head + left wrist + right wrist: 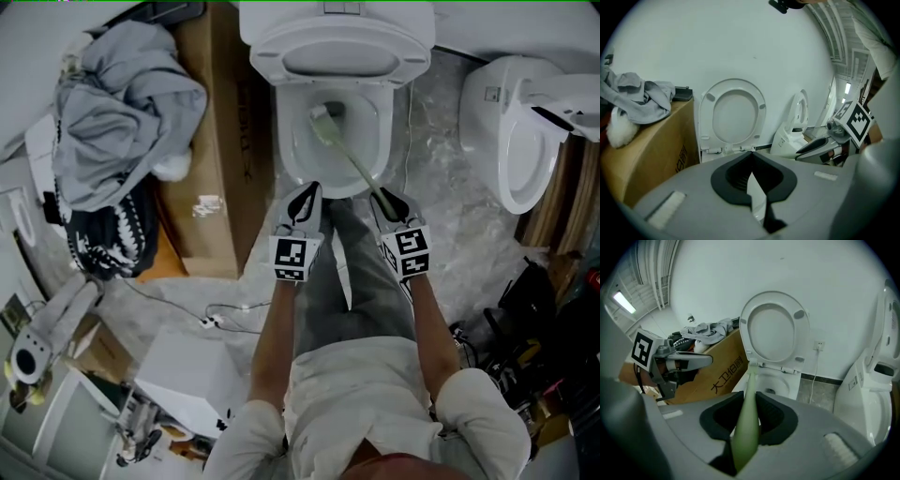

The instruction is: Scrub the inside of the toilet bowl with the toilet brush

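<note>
The white toilet [281,141] stands ahead with its seat and lid [339,37] raised. A pale green toilet brush [352,159] reaches from my right gripper [386,199] into the bowl, its head [322,120] near the back left wall of the bowl. In the right gripper view the right gripper [750,397] is shut on the brush handle [747,423], with the brush head [752,364] at the bowl's rim line. My left gripper [307,192] hovers at the bowl's front rim, left of the brush. Its jaws stand together with nothing between them [752,159].
A tall cardboard box [211,141] stands tight against the toilet's left, with grey clothing [122,103] heaped on it. A second white toilet [516,131] sits to the right. A cable [211,319] and a white box [187,375] lie on the marble floor at lower left.
</note>
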`<move>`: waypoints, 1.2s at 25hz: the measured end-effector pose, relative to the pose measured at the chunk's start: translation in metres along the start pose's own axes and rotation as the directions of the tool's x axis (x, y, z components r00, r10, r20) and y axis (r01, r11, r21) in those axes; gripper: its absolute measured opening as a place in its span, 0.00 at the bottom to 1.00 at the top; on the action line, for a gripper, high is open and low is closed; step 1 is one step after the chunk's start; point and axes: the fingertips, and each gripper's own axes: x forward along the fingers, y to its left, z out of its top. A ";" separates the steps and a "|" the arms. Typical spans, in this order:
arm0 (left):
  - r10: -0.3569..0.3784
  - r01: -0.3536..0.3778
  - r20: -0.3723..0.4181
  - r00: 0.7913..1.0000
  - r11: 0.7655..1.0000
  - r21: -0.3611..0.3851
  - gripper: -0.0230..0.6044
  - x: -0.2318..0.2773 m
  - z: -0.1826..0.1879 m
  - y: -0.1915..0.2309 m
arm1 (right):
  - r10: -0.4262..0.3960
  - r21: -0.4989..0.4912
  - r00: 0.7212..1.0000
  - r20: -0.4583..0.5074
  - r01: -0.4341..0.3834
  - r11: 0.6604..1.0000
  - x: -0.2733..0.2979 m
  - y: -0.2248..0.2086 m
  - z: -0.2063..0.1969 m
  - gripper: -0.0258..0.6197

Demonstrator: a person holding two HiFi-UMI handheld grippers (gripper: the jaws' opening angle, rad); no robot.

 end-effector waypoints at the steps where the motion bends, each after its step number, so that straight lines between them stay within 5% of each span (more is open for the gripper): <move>1: -0.002 0.002 -0.005 1.000 1.000 -0.003 0.06 0.003 -0.003 0.001 | -0.002 0.003 1.000 -0.011 0.002 1.000 0.006 -0.001 -0.004 0.18; 30: -0.110 0.105 -0.130 0.985 0.993 -0.048 0.06 0.053 -0.103 0.035 | -0.021 0.215 0.987 -0.161 0.056 0.975 0.137 0.007 -0.109 0.18</move>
